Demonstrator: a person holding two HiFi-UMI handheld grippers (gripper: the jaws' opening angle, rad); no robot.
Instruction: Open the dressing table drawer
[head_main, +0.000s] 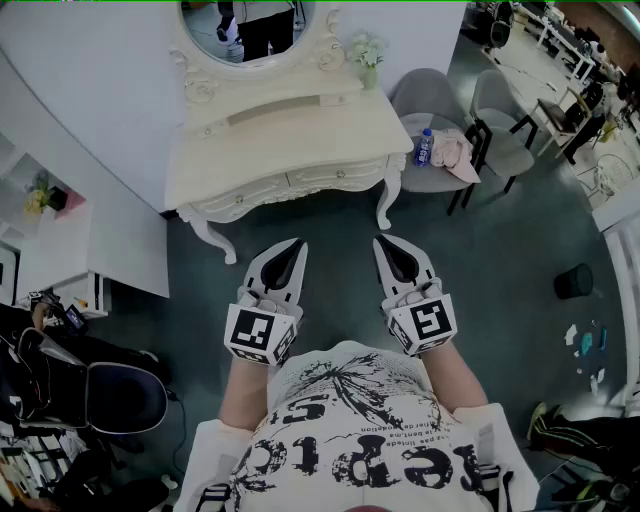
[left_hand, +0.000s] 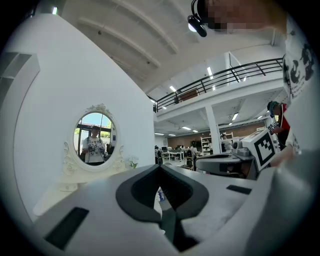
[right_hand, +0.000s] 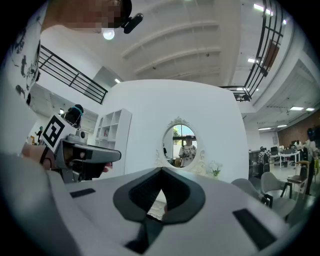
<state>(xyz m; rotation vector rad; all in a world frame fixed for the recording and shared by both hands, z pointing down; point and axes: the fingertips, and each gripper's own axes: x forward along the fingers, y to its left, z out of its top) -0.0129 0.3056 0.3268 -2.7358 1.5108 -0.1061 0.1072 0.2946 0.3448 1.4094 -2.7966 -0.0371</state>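
Note:
A cream dressing table (head_main: 290, 130) with an oval mirror (head_main: 247, 25) stands against the white wall ahead. Its two drawer fronts (head_main: 335, 177) with small knobs sit flush in the front rail. Both grippers are held level in front of me, well short of the table. The left gripper (head_main: 297, 245) and the right gripper (head_main: 382, 242) each taper to a closed point with nothing between the jaws. In the left gripper view the left gripper (left_hand: 160, 166) has its tips together, with the mirror (left_hand: 95, 137) beyond. In the right gripper view the right gripper (right_hand: 161, 170) looks the same.
A small vase of flowers (head_main: 368, 55) stands on the table's right end. Grey chairs (head_main: 430, 95) at the right hold a bottle (head_main: 424, 148) and a pink cloth (head_main: 455, 152). White shelves (head_main: 60, 230) and a black office chair (head_main: 120, 395) are at the left.

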